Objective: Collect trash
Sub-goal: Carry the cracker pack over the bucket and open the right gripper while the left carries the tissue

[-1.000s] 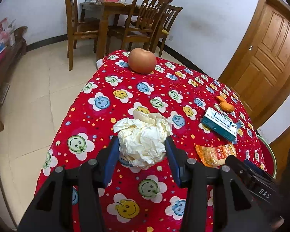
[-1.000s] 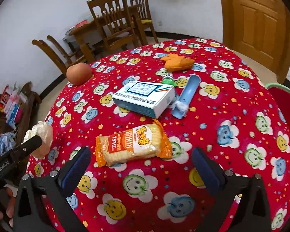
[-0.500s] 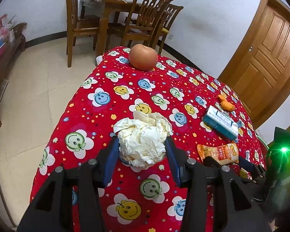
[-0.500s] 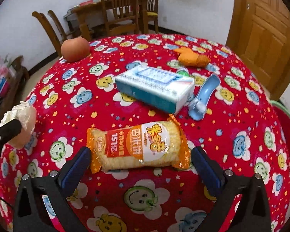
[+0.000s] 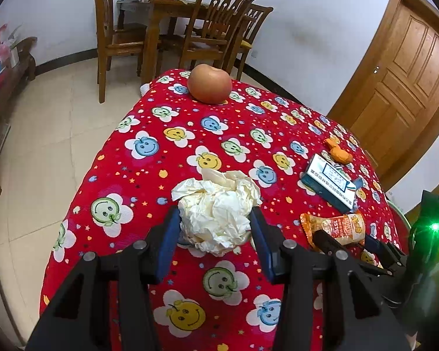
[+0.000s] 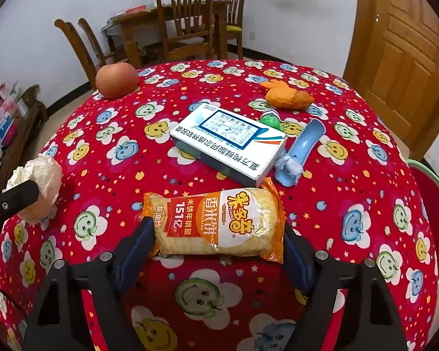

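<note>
Desk: round top under a red smiley-flower cloth; all the loose items lie on it.
Basin: red inside with a pale green rim, just past the desk's right edge; only a slice shows, so I cannot tell what is in it, though it looks the likely place for trash.
Medicine box: white and blue carton lying flat mid-desk, closed as far as I can see; stiff.
Apple: whole fruit near the far left edge, probably not trash.
Snack packet: orange rice-cracker wrapper, flat on the cloth just in front of the box; light, crinkly, slippery film, best pinched across its short width.
Paper wad: crumpled cream tissue at the desk's left side; very light, soft, crushes easily, so a squeeze around its middle suits.
Left hand-held gripper: fingers pressed against both sides of the paper wad, gripping it.
Right hand-held gripper: spread wide, fingers flanking the snack packet's ends, not yet squeezing.
Small items: orange toy, blue scoop.
</note>
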`<action>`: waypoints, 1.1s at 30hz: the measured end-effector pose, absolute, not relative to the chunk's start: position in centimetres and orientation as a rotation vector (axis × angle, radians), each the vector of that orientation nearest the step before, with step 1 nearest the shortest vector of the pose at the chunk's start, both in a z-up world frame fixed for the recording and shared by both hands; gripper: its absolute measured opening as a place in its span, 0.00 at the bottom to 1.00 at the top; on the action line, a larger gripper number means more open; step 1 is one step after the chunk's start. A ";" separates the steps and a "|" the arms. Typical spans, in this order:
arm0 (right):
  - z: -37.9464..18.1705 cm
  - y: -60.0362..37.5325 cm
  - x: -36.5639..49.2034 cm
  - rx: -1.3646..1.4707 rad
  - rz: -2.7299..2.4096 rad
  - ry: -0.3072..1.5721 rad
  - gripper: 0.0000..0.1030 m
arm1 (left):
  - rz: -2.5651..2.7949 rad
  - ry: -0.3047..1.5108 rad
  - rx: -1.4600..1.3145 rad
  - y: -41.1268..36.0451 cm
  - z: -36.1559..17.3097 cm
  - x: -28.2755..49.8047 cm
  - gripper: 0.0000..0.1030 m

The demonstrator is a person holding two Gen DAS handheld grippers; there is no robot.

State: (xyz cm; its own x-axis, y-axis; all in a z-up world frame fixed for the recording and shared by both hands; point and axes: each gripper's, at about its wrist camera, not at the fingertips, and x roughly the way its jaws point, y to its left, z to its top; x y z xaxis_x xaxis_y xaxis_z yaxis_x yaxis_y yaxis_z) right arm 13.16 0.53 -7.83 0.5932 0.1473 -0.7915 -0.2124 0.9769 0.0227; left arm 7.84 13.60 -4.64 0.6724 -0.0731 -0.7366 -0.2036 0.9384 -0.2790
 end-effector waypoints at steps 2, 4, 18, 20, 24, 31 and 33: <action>-7.5 0.0 12.7 -0.060 0.211 0.906 0.78 | 0.070 0.832 -0.350 13.3 -4.4 7.7 0.47; -7.1 -0.7 12.2 -0.041 0.205 0.898 0.78 | 0.061 0.828 -0.342 12.9 -4.1 7.6 0.47; -3.4 -7.6 8.4 0.083 0.143 0.821 0.78 | -0.050 0.807 -0.301 8.4 -1.7 7.5 0.47; -3.0 -9.0 7.9 0.106 0.127 0.809 0.78 | -0.063 0.805 -0.283 7.4 -1.5 7.6 0.47; -2.3 -11.1 7.2 0.135 0.097 0.788 0.78 | -0.099 0.805 -0.252 5.2 -0.9 7.9 0.47; -1.2 -15.8 6.3 0.197 0.018 0.750 0.78 | -0.182 0.818 -0.201 0.9 -0.2 8.5 0.47; -1.1 -17.3 6.1 0.218 -0.010 0.740 0.78 | -0.207 0.821 -0.185 -0.5 0.0 8.8 0.47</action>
State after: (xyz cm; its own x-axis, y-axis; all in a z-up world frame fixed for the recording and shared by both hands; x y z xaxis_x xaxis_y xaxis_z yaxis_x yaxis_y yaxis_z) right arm 6.13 -17.28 -1.09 0.7395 0.0679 -0.6697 0.0855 0.9774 0.1934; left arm 8.76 -0.55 0.02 0.6632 -0.2537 -0.7041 0.1112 0.9637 -0.2426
